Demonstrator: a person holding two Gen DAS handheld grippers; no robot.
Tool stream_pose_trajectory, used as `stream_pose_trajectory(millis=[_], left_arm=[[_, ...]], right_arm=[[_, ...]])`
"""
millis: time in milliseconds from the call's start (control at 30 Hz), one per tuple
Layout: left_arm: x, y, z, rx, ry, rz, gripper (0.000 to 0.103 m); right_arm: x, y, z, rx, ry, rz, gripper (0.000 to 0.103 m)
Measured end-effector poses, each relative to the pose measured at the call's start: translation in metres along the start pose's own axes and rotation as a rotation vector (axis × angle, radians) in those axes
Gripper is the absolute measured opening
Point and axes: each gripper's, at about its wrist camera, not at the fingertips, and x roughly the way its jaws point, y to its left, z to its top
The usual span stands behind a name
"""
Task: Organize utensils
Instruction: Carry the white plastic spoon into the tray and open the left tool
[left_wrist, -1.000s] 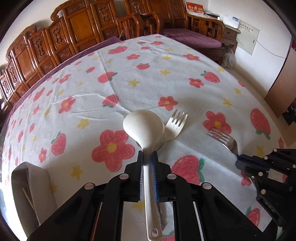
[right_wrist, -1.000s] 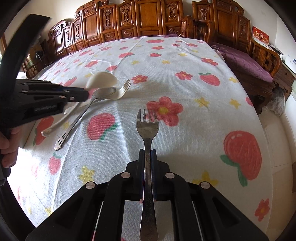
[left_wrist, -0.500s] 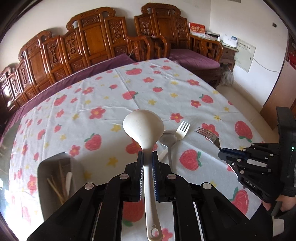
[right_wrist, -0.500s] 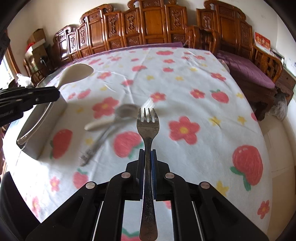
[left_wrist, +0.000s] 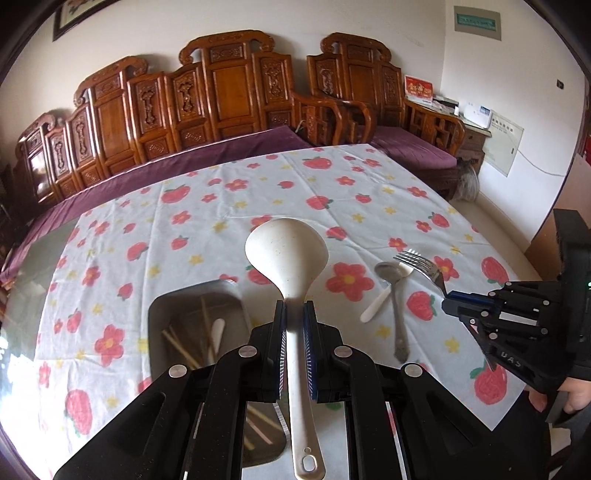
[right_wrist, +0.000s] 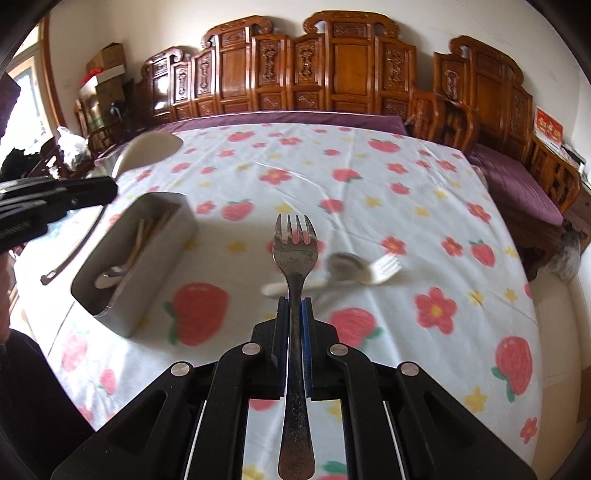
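My left gripper (left_wrist: 294, 308) is shut on the handle of a white ladle (left_wrist: 287, 251) and holds it in the air above a grey utensil box (left_wrist: 159, 314). The box holds chopsticks and a white handle. My right gripper (right_wrist: 294, 304) is shut on a metal fork (right_wrist: 293, 251) held above the table; it also shows in the left wrist view (left_wrist: 448, 301). A metal spoon (left_wrist: 393, 291) and a white plastic fork (right_wrist: 382, 271) lie crossed on the flowered tablecloth (left_wrist: 221, 206). The box shows in the right wrist view (right_wrist: 147, 266), left of the fork.
Carved wooden chairs (left_wrist: 221, 96) and a purple-cushioned bench (right_wrist: 517, 177) line the far side and right of the table. The table's right edge (left_wrist: 517, 254) drops to the floor. A person's hand (left_wrist: 574, 398) holds the right gripper.
Both grippers have risen well above the table and moved left, each carrying its utensil. The grey box has come under the ladle. The spoon and white fork stay on the cloth.
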Motion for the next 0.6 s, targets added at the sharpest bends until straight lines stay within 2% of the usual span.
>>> stream_pose_trajectory(millis=[233,600], left_arm=[[0.001,0.039,-0.022,-0.053,-0.014,0.005,0.008],[0.022,0.073,-0.04,-0.114,0.0,0.009,0.008]], right_arm=[[0.006,0.044,0.009,-0.041,0.0,0.041,0.008],[0.022,0.078,0.015,-0.073,0.015,0.06,0.008]])
